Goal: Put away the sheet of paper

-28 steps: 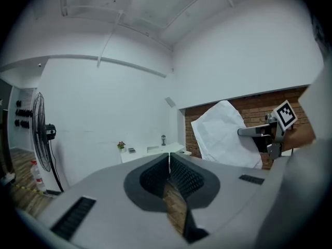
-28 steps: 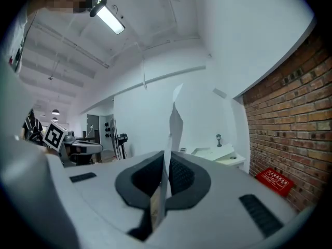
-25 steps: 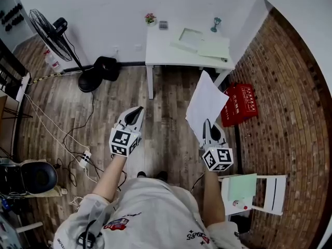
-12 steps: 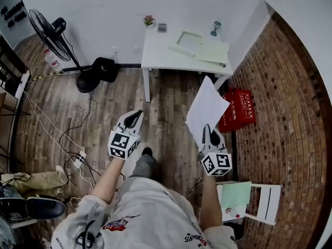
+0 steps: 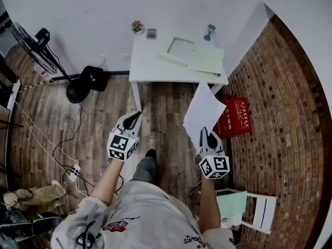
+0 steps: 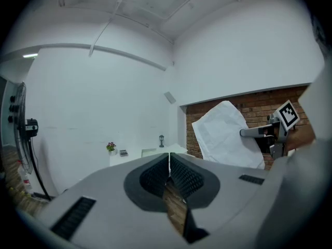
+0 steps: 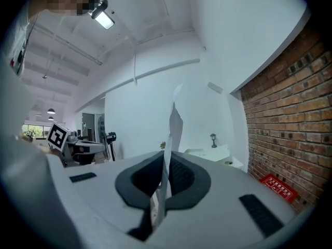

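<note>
- The right gripper (image 5: 209,138) has its jaws closed on the lower edge of the sheet of paper (image 5: 203,112). The two pads press the paper from both sides.
- In the right gripper view the sheet stands edge-on between the jaws and rises above them, with a slight bend near its top.
- The sheet is held in the air over the wooden floor (image 5: 104,118). From the right jaws it reaches forward and upward. In the head view its far corner overlaps the near edge of the tabletop (image 5: 150,66); whether it touches there I cannot tell.
- The left gripper (image 5: 134,119) has its jaws shut together with nothing between them. In the left gripper view only the floor shows through the small gap lower down.
- The left jaws are well apart from the sheet, which hangs to their right.
- The white tabletop is ahead of both jaws. On it lie pale green folders (image 5: 207,60) and a shallow pale tray (image 5: 179,50). At the far edge stand a small potted plant (image 5: 137,26) and a small lamp-shaped ornament (image 5: 209,31).
- A red crate (image 5: 236,117) stands on the floor to the right of the right jaws, against the brick wall (image 5: 290,113).
- A standing fan (image 5: 36,39) is far to the left of the left jaws.
</note>
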`<state>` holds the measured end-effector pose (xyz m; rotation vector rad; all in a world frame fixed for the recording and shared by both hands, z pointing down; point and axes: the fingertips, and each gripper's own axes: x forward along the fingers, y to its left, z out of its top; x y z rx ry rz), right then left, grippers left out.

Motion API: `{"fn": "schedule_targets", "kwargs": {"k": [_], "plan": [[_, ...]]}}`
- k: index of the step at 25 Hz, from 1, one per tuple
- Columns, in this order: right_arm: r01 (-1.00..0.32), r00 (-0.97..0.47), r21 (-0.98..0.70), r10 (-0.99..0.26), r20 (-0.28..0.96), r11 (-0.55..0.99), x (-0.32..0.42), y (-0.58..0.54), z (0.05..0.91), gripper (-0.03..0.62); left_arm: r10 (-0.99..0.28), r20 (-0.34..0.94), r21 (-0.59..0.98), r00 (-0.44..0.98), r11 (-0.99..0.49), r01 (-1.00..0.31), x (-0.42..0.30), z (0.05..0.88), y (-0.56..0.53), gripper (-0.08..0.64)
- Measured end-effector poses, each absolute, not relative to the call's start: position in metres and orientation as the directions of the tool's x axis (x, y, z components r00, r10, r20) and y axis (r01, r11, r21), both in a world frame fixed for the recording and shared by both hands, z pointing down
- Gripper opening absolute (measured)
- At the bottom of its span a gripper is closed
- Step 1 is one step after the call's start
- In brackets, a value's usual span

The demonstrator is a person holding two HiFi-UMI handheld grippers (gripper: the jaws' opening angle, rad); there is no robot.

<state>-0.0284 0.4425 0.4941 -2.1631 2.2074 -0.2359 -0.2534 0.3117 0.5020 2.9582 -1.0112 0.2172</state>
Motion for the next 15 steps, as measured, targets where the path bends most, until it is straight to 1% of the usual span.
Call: {"fn": "schedule_targets", "kwargs": {"k": [6, 15], "plan": [[-0.990, 0.007, -0.139, -0.996, 0.090, -0.020, 0.013, 0.348, 0.486, -0.004, -0.572, 0.130, -0.041, 0.810, -0.819, -0.572, -0.202, 0.492, 0.213, 0.026], [-0.989, 0.032, -0.144, -0.998, 0.052, -0.039, 0.060, 0.217, 0.467, -0.003, -0.547, 0.124, -0.058, 0.828, -0.837, -0.544, -0.153, 0.479, 0.085, 0.026]]}}
